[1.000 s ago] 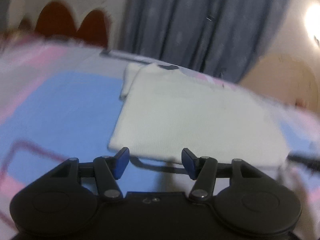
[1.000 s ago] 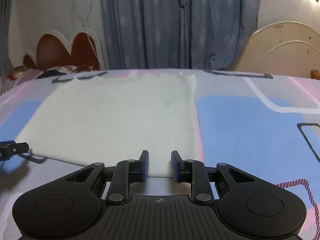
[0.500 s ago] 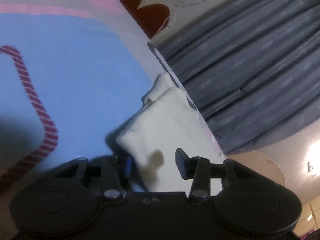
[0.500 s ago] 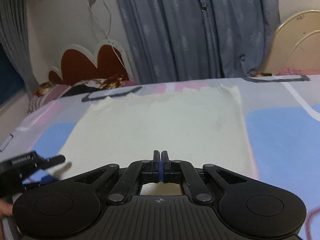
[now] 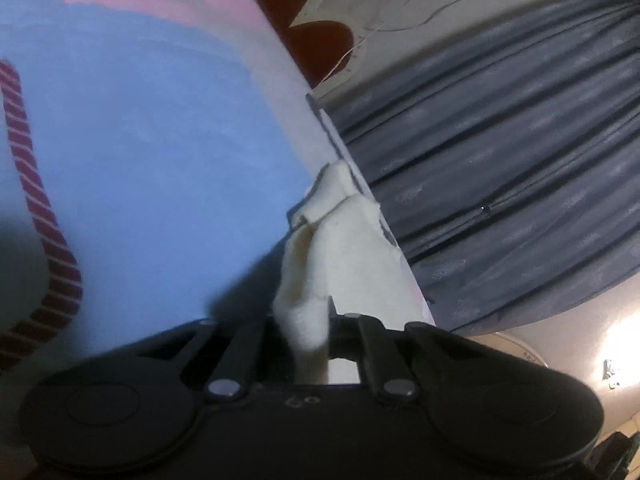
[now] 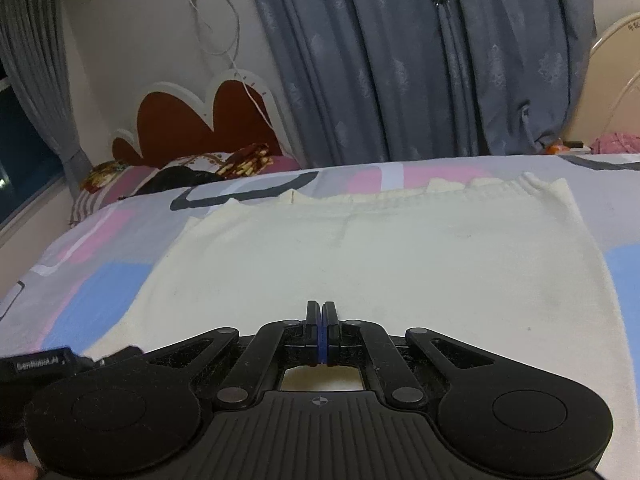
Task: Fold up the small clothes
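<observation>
A cream knitted garment [image 6: 380, 256] lies spread flat on the patterned bedsheet [image 6: 100, 280]. My right gripper [image 6: 322, 308] is over its near middle, shut, blue pads touching; no cloth shows between them. In the left wrist view the picture is rolled to one side. My left gripper [image 5: 304, 320] has closed its jaws on a near corner of the garment [image 5: 352, 248], and the pinched fold bunches up between the fingers. The left gripper's black body [image 6: 40, 360] shows at the garment's left edge in the right wrist view.
The blue, pink and grey bedsheet [image 5: 140, 160] stretches left of the garment. A red headboard with white trim [image 6: 180, 120] and pillows [image 6: 180, 176] stand at the far left. Grey curtains [image 6: 400, 60] hang behind the bed. A cream round-backed piece of furniture [image 6: 612, 80] stands far right.
The left gripper rolled over, came down at the garment's corner and closed on it. The right gripper shut and moved left and forward over the garment.
</observation>
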A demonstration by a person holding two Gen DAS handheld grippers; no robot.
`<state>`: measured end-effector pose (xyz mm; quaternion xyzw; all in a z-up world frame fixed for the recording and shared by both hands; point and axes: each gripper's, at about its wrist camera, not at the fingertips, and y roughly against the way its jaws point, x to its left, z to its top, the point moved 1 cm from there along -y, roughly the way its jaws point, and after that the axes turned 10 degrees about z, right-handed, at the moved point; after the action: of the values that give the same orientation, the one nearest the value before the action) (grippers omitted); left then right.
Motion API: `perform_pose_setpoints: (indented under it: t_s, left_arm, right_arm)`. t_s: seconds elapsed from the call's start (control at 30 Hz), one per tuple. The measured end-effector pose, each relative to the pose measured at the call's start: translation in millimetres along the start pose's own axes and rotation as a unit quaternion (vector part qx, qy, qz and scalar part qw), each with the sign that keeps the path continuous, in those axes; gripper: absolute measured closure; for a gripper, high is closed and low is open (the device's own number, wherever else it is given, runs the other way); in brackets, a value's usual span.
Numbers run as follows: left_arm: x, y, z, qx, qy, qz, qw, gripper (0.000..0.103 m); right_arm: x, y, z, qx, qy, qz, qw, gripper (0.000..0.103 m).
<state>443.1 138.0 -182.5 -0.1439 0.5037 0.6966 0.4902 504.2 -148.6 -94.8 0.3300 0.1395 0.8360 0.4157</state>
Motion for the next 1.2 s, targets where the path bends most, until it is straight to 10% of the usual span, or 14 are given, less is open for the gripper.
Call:
perform_pose_setpoints:
  t_s: [0.17, 0.67, 1.03, 1.2]
  left_arm:
    - [-6.6, -2.0, -2.6, -0.003, 0.004, -0.002, 1.0000, 0.078]
    - [-44.7, -5.5, 14.1, -0.006, -0.096, -0.006, 0.9954, 0.097]
    - [-199.5, -1.1, -64.0, 0.029, -0.323, -0.093, 0.9414, 0.097]
    - [-229.5, -32.7, -147.0, 0.125, -0.389, -0.119, 0.9050, 0.090]
  right_arm:
    - [-1.9, -10.6, -5.8, 0.003, 0.012, 0.000, 1.000, 0.103]
    - [-24.1, -5.0, -8.4, -0.014, -0.047, 0.020, 0.999, 0.103]
    - [-117.0, 111.7, 15.0, -0.146, -0.181, -0.022, 0.972, 0.103]
    - [-149.6, 152.7, 14.4, -0.160, -0.203, -0.023, 0.966, 0.103]
